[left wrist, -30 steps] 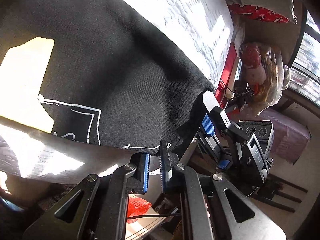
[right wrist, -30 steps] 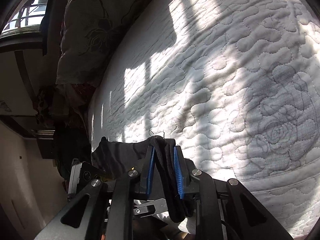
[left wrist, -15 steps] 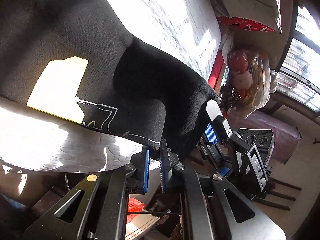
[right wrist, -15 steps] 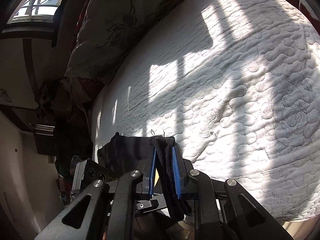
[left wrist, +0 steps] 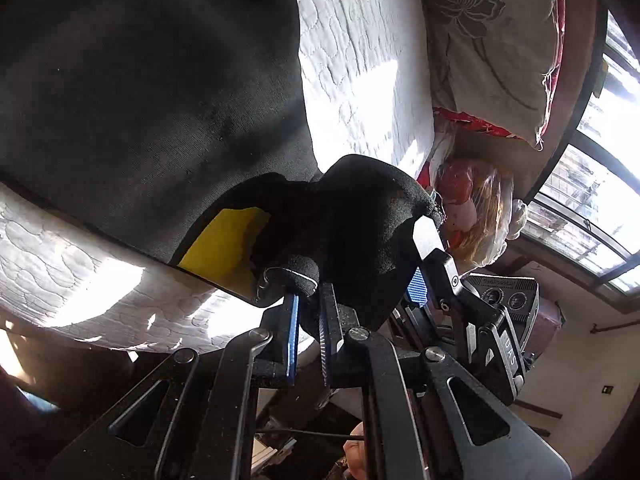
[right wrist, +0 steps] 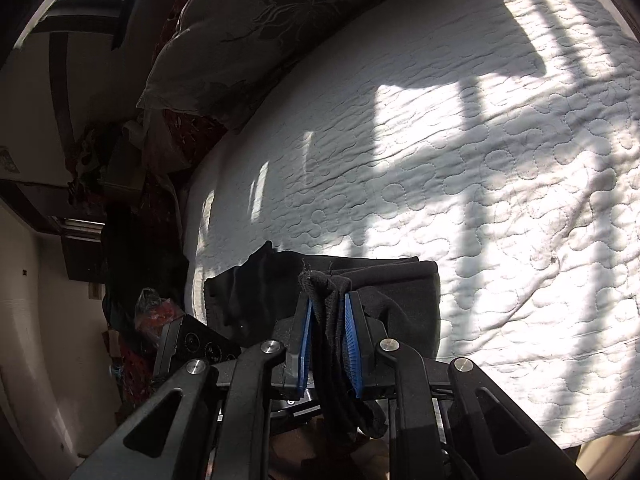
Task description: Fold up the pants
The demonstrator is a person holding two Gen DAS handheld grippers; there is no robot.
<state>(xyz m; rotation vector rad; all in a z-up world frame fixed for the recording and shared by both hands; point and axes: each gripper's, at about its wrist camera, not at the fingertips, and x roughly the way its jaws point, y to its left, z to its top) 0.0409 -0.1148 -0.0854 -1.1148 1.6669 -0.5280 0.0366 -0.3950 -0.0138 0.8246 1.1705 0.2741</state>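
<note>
On the white quilted bed (right wrist: 500, 168), near its edge: black pants (left wrist: 140, 92), partly lying on the quilt, partly lifted off it; yellow patch (left wrist: 218, 248) showing on the fabric close to the bed edge. Left hand-held gripper (left wrist: 308, 300) clenched on a rolled black hem of the pants, blue pads nearly together with cloth bunched at the tips; fabric humped up over the fingers. Right hand-held gripper (right wrist: 327, 312) grasping a bunched fold of the pants (right wrist: 320, 296) between its blue pads, cloth hanging down behind the fingers; frayed threads at the top of the pinch. Right hand-held gripper (left wrist: 432, 276) also seen from the left wrist, just beside the left one, black cloth draped across both. Beyond the pants toward the head of the bed: grey floral pillow (right wrist: 248, 36), resting on the quilt. Past the bed edge, in left wrist view: plastic bag with red contents (left wrist: 472, 208); window (left wrist: 592, 184) further off. Sun stripes and shadow bars across the quilt.
</note>
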